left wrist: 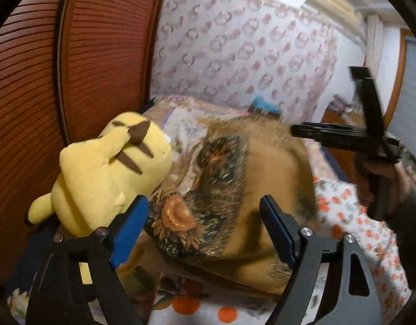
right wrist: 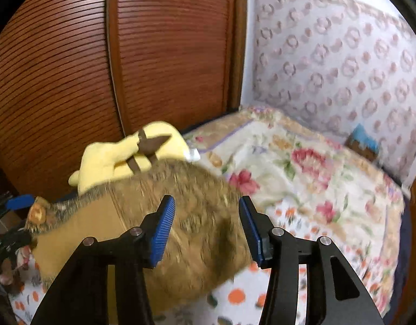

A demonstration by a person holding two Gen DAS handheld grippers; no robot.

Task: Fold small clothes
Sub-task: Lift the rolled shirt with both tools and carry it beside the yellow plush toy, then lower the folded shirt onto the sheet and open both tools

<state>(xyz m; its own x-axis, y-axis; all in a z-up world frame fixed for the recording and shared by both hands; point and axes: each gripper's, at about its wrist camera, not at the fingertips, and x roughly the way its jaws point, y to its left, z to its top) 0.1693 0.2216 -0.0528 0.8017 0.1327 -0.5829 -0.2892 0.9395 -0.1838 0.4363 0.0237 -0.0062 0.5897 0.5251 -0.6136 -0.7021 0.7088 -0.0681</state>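
A tan cloth with a dark floral and feather print (left wrist: 235, 187) lies bunched on the bed; it also shows in the right wrist view (right wrist: 164, 227). My left gripper (left wrist: 205, 227) is open just above its near edge, holding nothing. My right gripper (right wrist: 206, 224) is open and empty above the cloth's right part. From the left wrist view the right gripper (left wrist: 351, 119) hangs in the air at the right, blurred, jaws spread. The left gripper's blue pad (right wrist: 19, 201) shows at the far left of the right wrist view.
A yellow plush toy (left wrist: 107, 168) lies at the cloth's left against a brown louvred wardrobe door (left wrist: 45, 81). The bed has an orange-dotted sheet (left wrist: 351, 216) and a floral quilt (right wrist: 302, 173). A patterned curtain (right wrist: 343, 62) covers the far wall.
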